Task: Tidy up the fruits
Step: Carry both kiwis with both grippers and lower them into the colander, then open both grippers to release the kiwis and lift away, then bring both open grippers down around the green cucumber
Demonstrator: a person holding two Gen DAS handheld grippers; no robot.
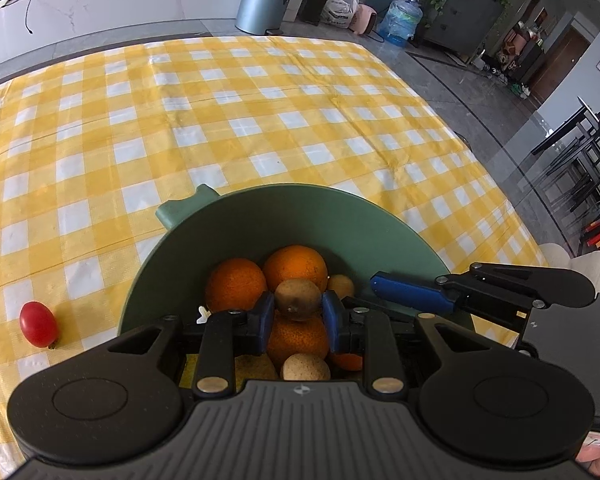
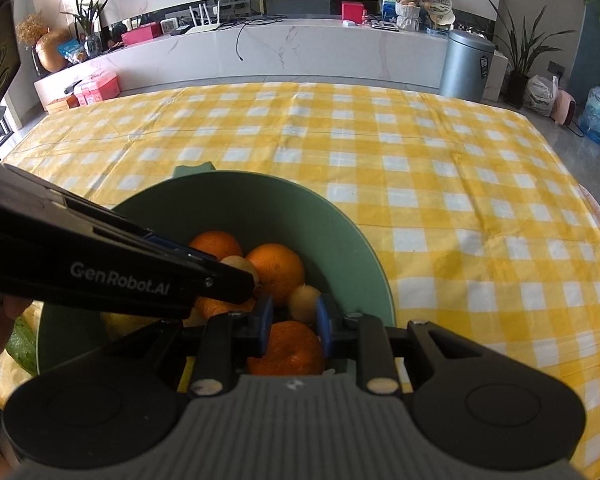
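1. I see my left gripper over the green bowl. Its blue pads squeeze a small brown fruit between them.
2. My right gripper is over the same bowl. Its pads sit close together with nothing pinched. A little tan fruit lies just past them.
3. The bowl sits on the yellow checked cloth. Inside are oranges and more small tan fruits, all piled up and touching.
4. One red tomato lies on the cloth, left of the bowl and not touching it.
5. In the left view, the right gripper pokes in over the bowl's right rim.
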